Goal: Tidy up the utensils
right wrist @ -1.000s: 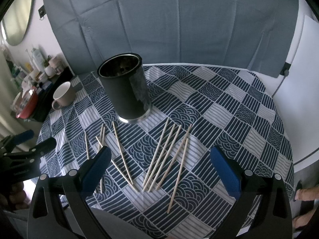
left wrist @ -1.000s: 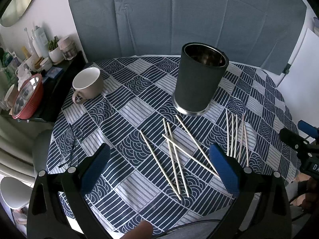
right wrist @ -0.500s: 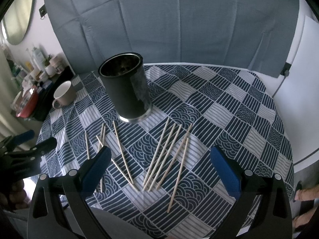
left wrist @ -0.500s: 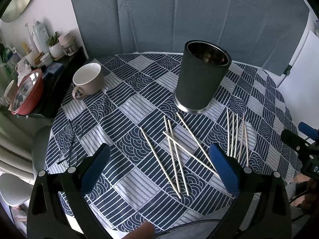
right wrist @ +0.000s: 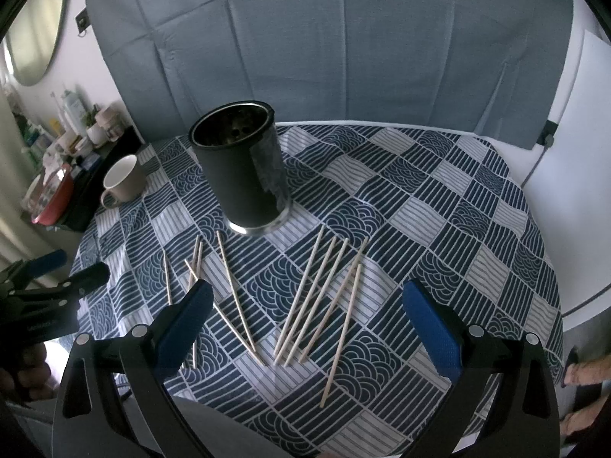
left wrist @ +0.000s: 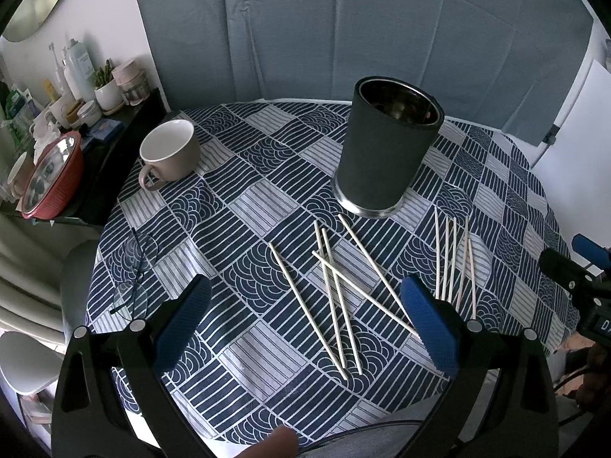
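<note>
Both grippers, left (left wrist: 305, 328) and right (right wrist: 307, 328), hovered spread and empty; chopsticks (right wrist: 317, 297) lay loose (none gathered yet), awaiting pickup into the holder (right wrist: 240, 175).

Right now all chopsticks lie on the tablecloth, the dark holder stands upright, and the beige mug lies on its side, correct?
Not quite: the left wrist view shows the mug upright. The chopsticks do lie on the tablecloth, and the holder stands upright.
</note>
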{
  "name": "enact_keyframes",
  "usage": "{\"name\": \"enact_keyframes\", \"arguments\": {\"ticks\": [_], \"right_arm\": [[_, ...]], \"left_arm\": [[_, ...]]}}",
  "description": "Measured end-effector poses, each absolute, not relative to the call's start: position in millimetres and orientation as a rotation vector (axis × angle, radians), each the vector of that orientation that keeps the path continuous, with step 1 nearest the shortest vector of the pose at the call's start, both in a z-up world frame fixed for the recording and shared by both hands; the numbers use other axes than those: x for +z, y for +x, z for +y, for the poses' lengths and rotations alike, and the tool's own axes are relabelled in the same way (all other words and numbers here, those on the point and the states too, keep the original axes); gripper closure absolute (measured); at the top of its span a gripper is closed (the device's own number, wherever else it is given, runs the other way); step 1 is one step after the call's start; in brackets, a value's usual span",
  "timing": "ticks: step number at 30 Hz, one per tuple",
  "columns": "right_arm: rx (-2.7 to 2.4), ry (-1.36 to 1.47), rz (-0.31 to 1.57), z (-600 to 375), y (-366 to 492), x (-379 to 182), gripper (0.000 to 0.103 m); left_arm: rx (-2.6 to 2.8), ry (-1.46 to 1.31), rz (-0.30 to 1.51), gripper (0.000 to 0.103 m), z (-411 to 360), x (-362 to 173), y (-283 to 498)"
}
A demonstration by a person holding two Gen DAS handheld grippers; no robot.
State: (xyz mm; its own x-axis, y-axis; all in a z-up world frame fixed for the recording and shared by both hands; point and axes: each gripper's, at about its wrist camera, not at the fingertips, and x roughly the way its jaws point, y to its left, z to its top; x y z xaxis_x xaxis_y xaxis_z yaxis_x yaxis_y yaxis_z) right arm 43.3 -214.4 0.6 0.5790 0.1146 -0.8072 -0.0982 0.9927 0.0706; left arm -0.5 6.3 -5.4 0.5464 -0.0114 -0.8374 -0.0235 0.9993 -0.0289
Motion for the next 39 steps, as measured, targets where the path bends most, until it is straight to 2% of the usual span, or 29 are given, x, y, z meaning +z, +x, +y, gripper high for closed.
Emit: {"name": "enact_keyframes", "arguments": {"ticks": [9,18,24,39], "right_arm": [[0.126,0.021,0.949,-214.2,43.4,-0.4,0.008],[0.163,0.042,1.007,-216.6,49.2,-10.3,0.008],[0.135,0.001,1.02,-219.8,60.6,-21.3,0.008],[0.015,-0.112,1.17,-250.6,96.0,-91.4,0.008]], "left_arm": [[0.015,-0.052,0.994,0.006,9.4,-6.0,-2.7],[0.031,-0.12,1.076,0.006,29.3,-18.9,8.2],[0.027,-0.124,1.169,0.006,36.2,-42.7,15.6],[0.098,-0.066,1.376,0.006,46.6,-115.2,35.1]]}}
